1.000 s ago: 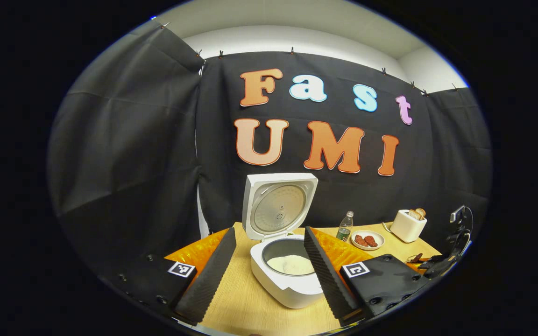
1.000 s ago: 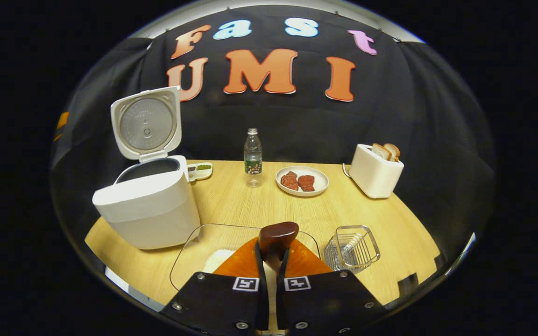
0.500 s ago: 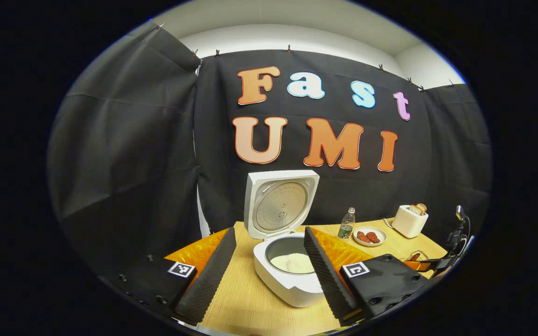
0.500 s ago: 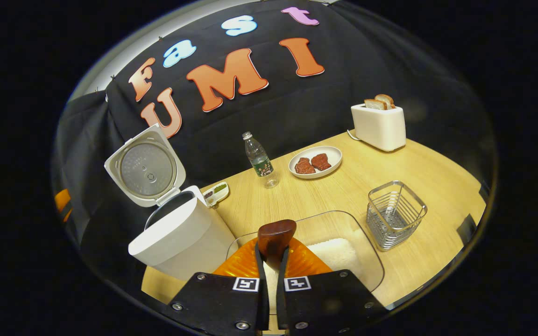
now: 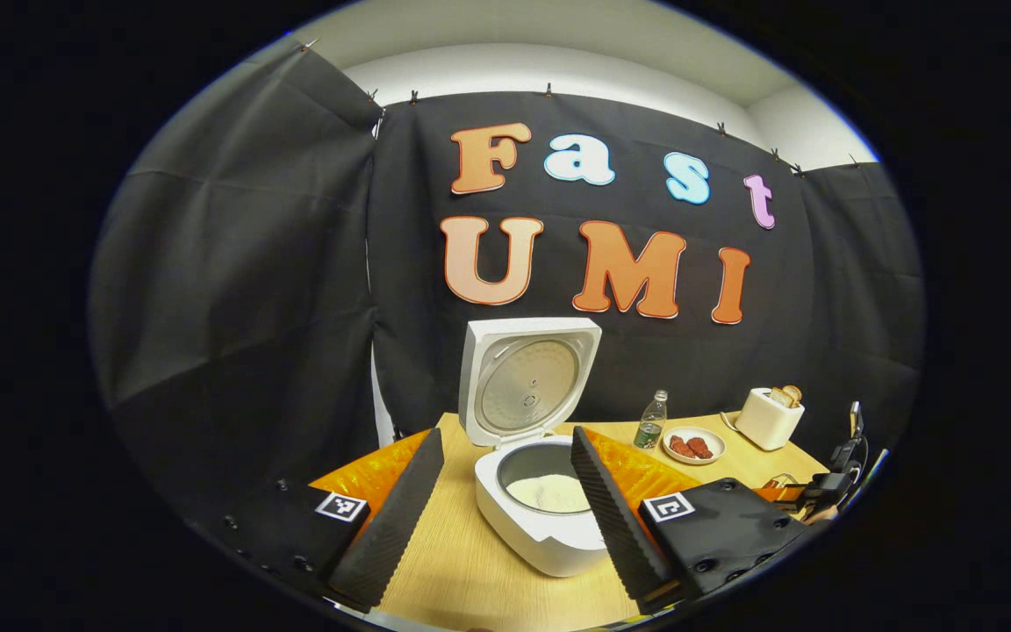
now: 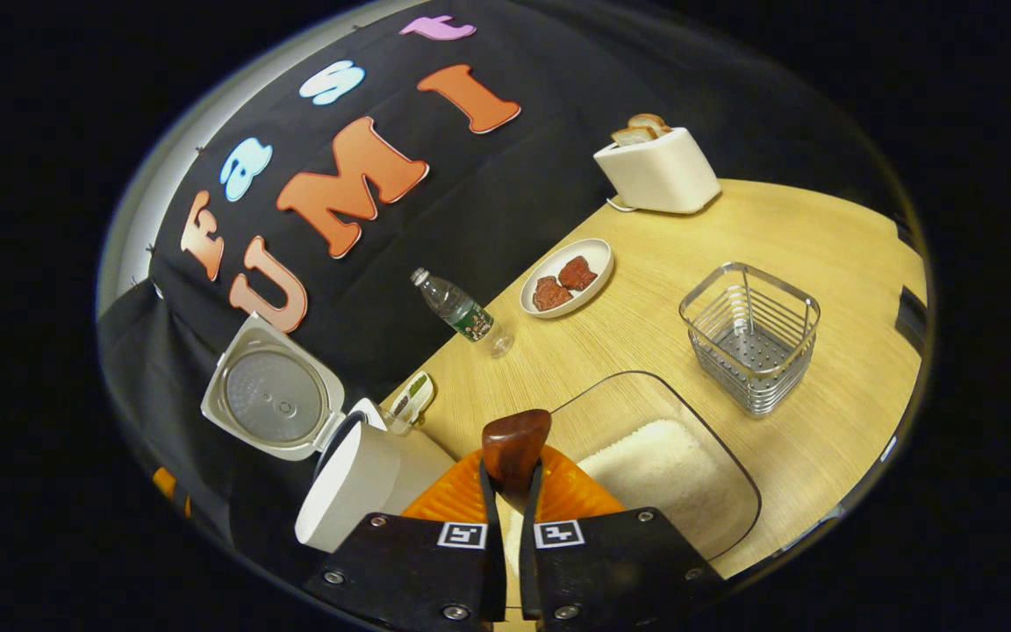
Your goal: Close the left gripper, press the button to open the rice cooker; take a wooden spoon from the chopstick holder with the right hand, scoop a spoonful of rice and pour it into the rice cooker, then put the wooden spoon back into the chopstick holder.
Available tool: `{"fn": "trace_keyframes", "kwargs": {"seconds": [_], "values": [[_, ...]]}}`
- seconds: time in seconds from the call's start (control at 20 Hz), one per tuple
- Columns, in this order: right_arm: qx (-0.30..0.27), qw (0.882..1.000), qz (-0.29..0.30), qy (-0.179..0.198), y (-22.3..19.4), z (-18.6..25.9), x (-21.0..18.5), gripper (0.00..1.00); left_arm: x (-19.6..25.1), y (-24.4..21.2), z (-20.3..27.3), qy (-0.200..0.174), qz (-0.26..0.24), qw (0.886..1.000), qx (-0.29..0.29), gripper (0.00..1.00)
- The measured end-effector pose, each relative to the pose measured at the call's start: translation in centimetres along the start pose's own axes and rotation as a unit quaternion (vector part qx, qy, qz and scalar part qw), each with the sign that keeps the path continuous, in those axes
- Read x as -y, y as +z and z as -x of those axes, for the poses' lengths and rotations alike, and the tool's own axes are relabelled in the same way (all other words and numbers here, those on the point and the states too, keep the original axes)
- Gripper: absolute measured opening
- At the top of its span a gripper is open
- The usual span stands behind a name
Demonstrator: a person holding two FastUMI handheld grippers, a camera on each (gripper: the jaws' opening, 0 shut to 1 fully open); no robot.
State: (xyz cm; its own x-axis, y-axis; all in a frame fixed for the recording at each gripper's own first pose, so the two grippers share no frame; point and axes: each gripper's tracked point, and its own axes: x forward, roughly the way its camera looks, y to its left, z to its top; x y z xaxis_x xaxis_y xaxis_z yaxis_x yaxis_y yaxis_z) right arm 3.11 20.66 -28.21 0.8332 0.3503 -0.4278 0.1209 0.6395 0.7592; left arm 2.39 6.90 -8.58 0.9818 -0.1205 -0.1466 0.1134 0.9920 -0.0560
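White rice cooker [image 5: 541, 527] sits on the light wooden counter [image 5: 453, 570], lid [image 5: 527, 382] hinged fully up; inner pot holds a layer of white rice [image 5: 549, 493]. In the left gripper view the cooker lies between the two fingers of the left claw [image 5: 501, 500] — fingers spread wide, touching nothing.

Right gripper view is strongly tilted. Right claw [image 6: 512, 487] is clamped on the dark brown wooden spoon [image 6: 516, 443]; both fingers press the handle, and the rounded dark end sticks up just past the fingertips. Cannot tell whether the bowl carries rice; it is hidden.

Clear glass tray [image 6: 699, 456] with rounded corners lies just under and beside the right claw, with a heap of white rice [image 6: 659, 470] in it. Cooker [image 6: 356, 487] is to the left of the tray in this view, close to it.

Square wire chopstick holder [image 6: 751, 338] stands upright on the counter, beyond the tray, apart from it.

Farther back — a clear plastic water bottle [image 6: 462, 312], a white plate of two reddish-brown pieces [image 6: 567, 276], a white toaster with two bread slices [image 6: 656, 167]. A small white dish with green contents [image 6: 412, 399] sits just behind the cooker.
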Motion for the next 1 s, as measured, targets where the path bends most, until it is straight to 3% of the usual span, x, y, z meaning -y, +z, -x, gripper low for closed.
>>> {"fn": "trace_keyframes", "kwargs": {"seconds": [0.15,0.5,0.75,1.0], "values": [[-0.011,0.998,-0.065,0.009,-0.1,0.2,0.6,0.05,0.8,0.1,-0.1,-0.006,0.001,1.0,0.0,0.99],[-0.009,0.988,-0.15,0.018,2.0,1.9,2.2,0.05,1.7,0.2,0.0,-0.014,0.002,1.0,0.0,0.99],[0.013,0.987,-0.159,0.02,4.9,3.3,2.3,0.05,1.7,0.4,0.1,-0.012,0.007,1.0,0.005,0.99],[0.026,0.983,-0.18,0.037,7.4,4.3,0.1,0.05,1.8,0.4,0.3,-0.013,0.01,1.0,0.008,1.0]]}}
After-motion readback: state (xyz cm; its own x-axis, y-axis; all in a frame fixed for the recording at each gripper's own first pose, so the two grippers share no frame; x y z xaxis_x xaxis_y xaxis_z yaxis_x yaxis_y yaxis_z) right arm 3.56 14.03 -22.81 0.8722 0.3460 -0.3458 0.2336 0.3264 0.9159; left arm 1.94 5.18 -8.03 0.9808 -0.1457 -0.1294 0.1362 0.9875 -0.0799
